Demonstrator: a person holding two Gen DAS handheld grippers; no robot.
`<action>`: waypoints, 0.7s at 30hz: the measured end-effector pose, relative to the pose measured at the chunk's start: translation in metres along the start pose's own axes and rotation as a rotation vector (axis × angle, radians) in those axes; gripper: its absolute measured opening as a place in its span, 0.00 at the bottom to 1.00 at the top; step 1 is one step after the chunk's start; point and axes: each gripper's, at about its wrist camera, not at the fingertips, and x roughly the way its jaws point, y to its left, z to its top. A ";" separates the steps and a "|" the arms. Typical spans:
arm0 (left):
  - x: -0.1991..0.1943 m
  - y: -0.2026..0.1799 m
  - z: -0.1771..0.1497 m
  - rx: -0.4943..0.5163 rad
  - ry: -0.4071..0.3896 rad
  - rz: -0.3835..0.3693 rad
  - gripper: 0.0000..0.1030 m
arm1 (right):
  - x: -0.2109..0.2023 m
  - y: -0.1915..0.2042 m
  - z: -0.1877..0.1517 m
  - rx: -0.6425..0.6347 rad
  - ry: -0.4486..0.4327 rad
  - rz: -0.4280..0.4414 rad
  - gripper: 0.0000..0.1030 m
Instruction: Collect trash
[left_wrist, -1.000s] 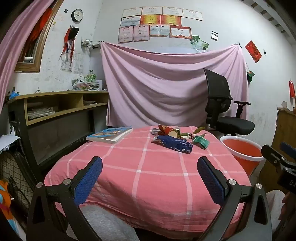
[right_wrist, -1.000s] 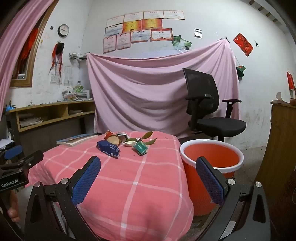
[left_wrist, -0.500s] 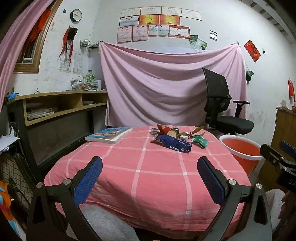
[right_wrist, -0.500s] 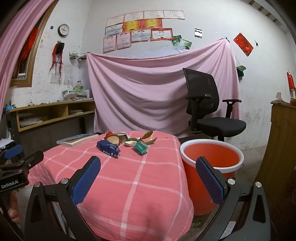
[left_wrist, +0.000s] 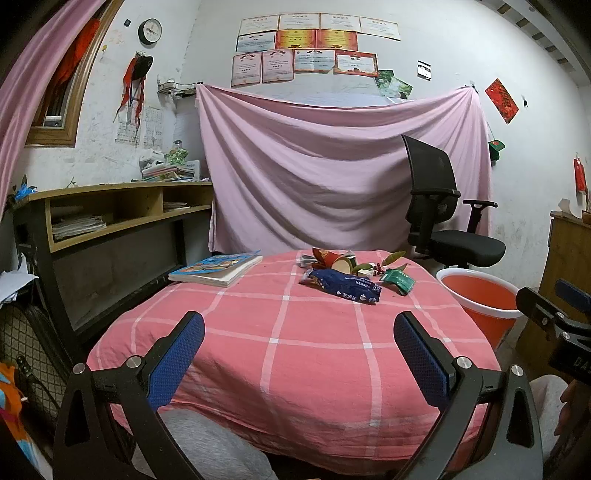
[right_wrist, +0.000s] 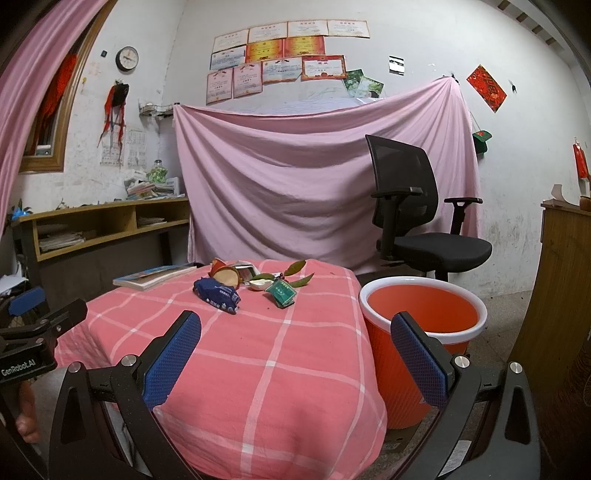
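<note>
A heap of trash lies at the far end of the table with the pink checked cloth (left_wrist: 288, 339): a dark blue wrapper (left_wrist: 343, 286) (right_wrist: 218, 293), a green packet (left_wrist: 399, 281) (right_wrist: 281, 293), a red and tan paper cup (left_wrist: 334, 260) (right_wrist: 225, 274), leaves and small scraps. An orange bucket (right_wrist: 421, 321) (left_wrist: 480, 295) stands on the floor at the table's right. My left gripper (left_wrist: 297, 350) hangs open over the near edge, well short of the trash. My right gripper (right_wrist: 295, 350) is open too, near the table's right corner beside the bucket. Both hold nothing.
A book (left_wrist: 218, 267) lies at the table's far left. A black office chair (right_wrist: 413, 221) stands behind the bucket before a pink sheet. A wooden shelf desk (left_wrist: 110, 218) runs along the left wall, a wooden cabinet (right_wrist: 561, 295) at the right. A person's grey-clad knee (left_wrist: 207, 443) shows below.
The left view has shifted very slightly; the trash sits a touch higher in it. The right gripper has not visibly moved. Both stay open.
</note>
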 end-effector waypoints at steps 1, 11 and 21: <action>0.000 0.001 0.000 0.002 0.000 0.000 0.97 | -0.001 0.000 0.000 0.000 0.000 0.000 1.00; 0.000 0.001 0.000 0.002 0.000 0.000 0.97 | 0.000 0.001 0.000 -0.001 -0.002 0.000 1.00; 0.000 0.001 0.000 0.001 0.001 -0.001 0.97 | 0.000 0.001 -0.001 -0.002 0.000 0.000 1.00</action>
